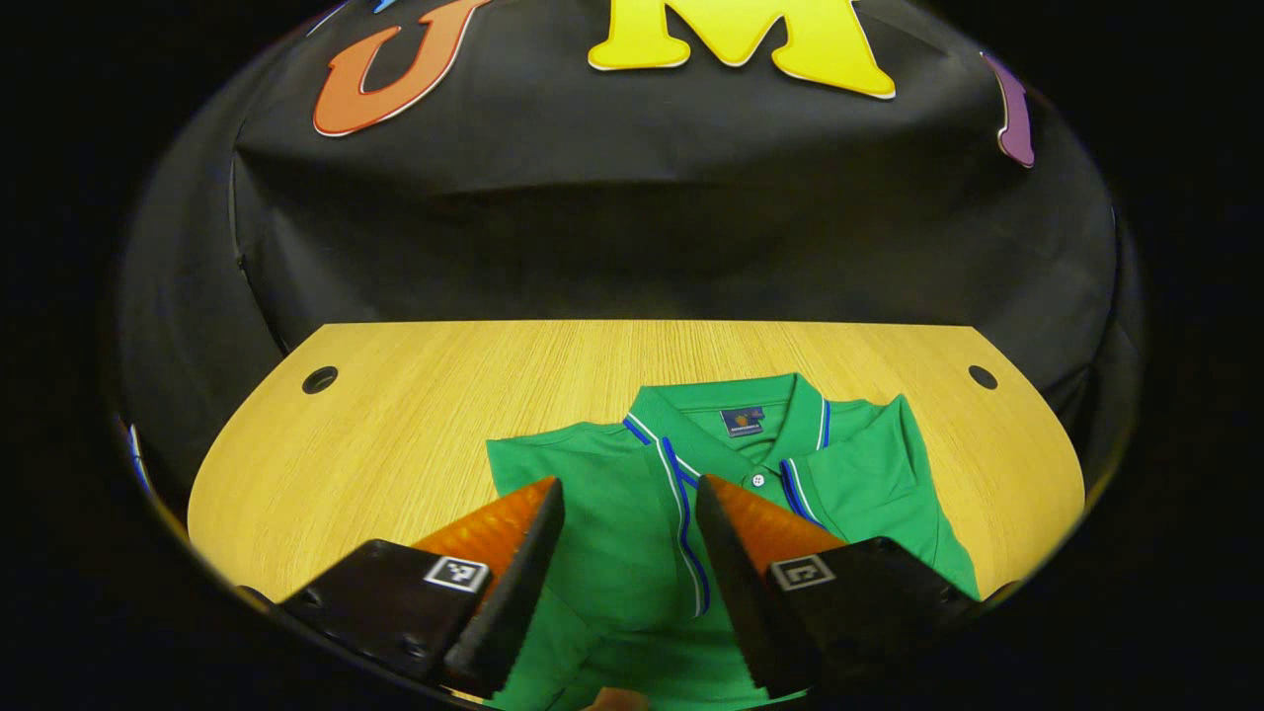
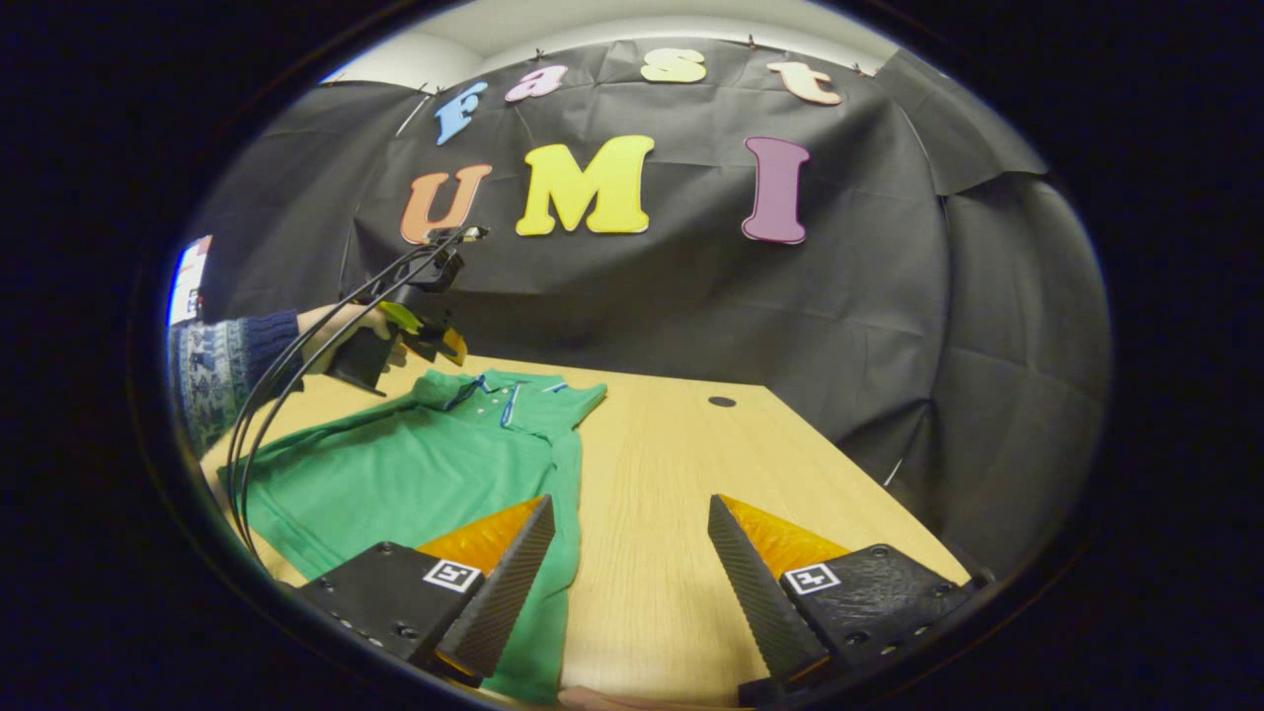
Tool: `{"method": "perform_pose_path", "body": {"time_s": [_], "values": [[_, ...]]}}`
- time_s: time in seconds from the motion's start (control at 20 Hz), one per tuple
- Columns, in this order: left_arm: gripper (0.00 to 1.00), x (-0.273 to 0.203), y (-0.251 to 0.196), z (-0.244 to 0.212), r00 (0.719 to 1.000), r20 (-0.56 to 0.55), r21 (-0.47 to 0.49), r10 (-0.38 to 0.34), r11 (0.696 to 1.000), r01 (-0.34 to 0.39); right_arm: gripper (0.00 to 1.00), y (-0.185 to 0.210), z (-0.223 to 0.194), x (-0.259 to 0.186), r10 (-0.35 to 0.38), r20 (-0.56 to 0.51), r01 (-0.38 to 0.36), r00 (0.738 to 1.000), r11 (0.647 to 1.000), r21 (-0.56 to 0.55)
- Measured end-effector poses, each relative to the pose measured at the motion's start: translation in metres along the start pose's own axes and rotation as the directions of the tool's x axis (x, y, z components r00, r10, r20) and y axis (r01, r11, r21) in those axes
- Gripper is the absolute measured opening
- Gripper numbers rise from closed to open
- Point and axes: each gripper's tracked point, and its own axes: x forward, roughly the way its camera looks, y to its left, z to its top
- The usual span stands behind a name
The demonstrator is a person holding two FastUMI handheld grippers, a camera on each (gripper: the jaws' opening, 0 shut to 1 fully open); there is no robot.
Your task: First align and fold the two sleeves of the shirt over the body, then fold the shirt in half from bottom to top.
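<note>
The green short-sleeved polo shirt with blue-and-white trim at collar and placket (image 1: 632, 533) is lying face up on the light wood-grain tabletop (image 1: 395, 425), collar toward the black cloth wall (image 1: 642, 237). In the left gripper view it is lying directly beneath and ahead of the left gripper (image 1: 630, 494), whose fingers are standing spread, hovering above the chest and gripping nothing; the sleeve to the right of those fingers (image 1: 889, 464) appears already folded in over the body, though its edge is hard to trace. In the right gripper view the shirt's side hem is passing under the near finger of the right gripper (image 2: 628, 513), which is likewise standing spread and empty, mostly over bare table beyond the garment. That view is also showing the left gripper farther off, held by a hand in a patterned knit sleeve (image 2: 222, 360) near the collar. The sleeve-folding step is judged to be under way or just ending; the next move calls for checking the remaining sleeve, then pinching the bottom hem with both tools.
</note>
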Motion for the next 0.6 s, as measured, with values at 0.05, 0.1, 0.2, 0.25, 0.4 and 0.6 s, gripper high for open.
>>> {"method": "perform_pose_path", "body": {"time_s": [0.05,0.1,0.2,0.25,0.4,0.6], "values": [[1.00,-0.005,0.001,0.002,1.000,0.006,-0.008,-0.002,1.000,0.002,0.96,-0.001,0.001,-0.001,-0.004,0.002,0.004,1.000,1.000,0.001],[1.00,-0.011,0.003,0.002,1.000,0.010,-0.019,-0.004,1.000,0.004,0.95,-0.001,0.001,-0.002,-0.004,0.003,0.004,1.000,1.000,0.002],[1.00,-0.025,0.010,0.004,1.000,0.028,-0.036,0.002,0.999,-0.001,0.95,0.000,0.002,-0.006,0.002,0.004,-0.002,1.000,1.000,0.011],[1.00,-0.033,0.014,0.006,0.999,0.039,-0.035,0.007,0.999,-0.006,0.96,0.002,0.003,-0.008,0.006,0.006,-0.006,1.000,1.000,0.014],[1.00,-0.068,0.027,0.006,0.996,0.079,-0.014,0.032,0.999,-0.031,0.95,0.011,0.009,-0.023,0.017,0.015,-0.017,1.000,1.000,0.007],[1.00,-0.120,0.038,0.005,0.987,0.153,-0.015,0.043,0.999,-0.041,0.95,0.019,0.013,-0.046,0.025,0.038,-0.025,0.999,1.000,-0.007]]}}
